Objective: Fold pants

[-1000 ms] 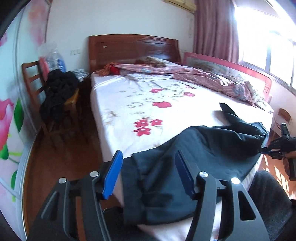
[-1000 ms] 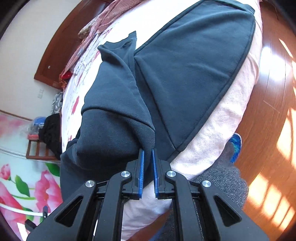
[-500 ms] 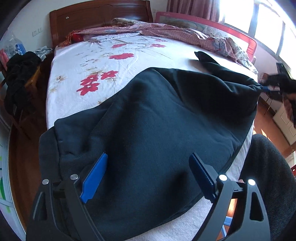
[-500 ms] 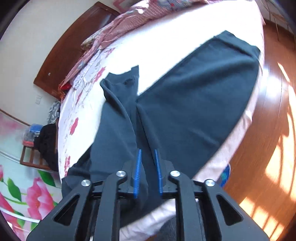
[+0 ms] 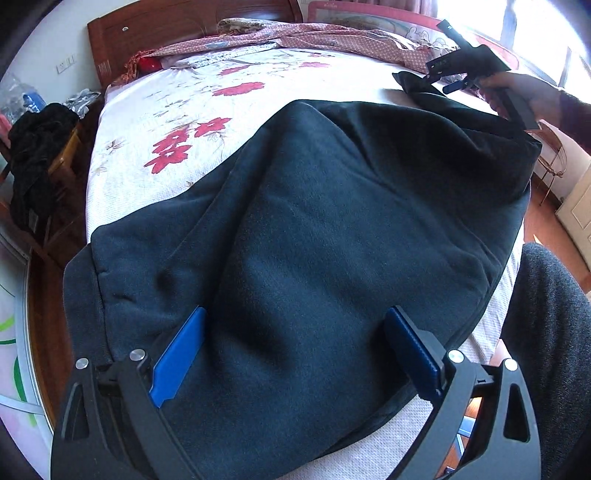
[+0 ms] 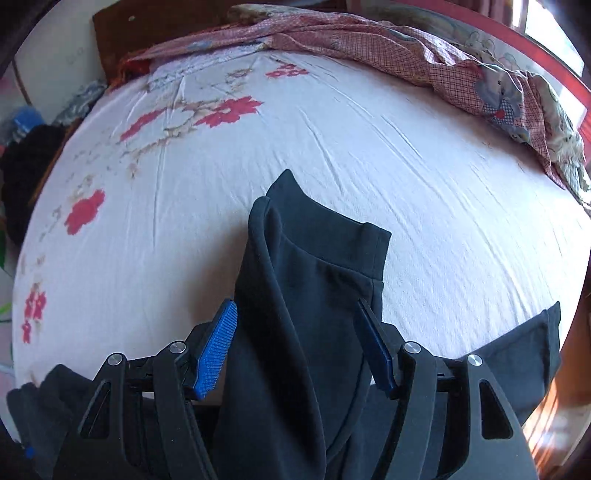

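Dark teal pants (image 5: 332, 240) lie folded over near the foot edge of the bed (image 5: 147, 122). My left gripper (image 5: 295, 317) hovers low over the thick waist end. Its jaws are opening wide and the blue pads (image 5: 181, 347) straddle the cloth without pinching it. In the right wrist view, one pant leg (image 6: 314, 251) runs up onto the white sheet (image 6: 332, 147) and ends in a cuff. My right gripper (image 6: 295, 306) stands open around that leg, both pads clear of the cloth. The left wrist view shows the right gripper (image 5: 454, 86) at the far leg end, held by a hand (image 5: 524, 92).
A crumpled checked quilt (image 6: 443, 66) lies along the far side of the bed below the wooden headboard (image 5: 184, 33). A chair heaped with dark clothes (image 5: 33, 158) stands left of the bed. A person's grey trouser leg (image 5: 546, 314) is at the bed's near right corner.
The left gripper dropped down over the waist end and its jaws spread wide. The right gripper let go of the fold, opened, and swung over to the outstretched pant leg.
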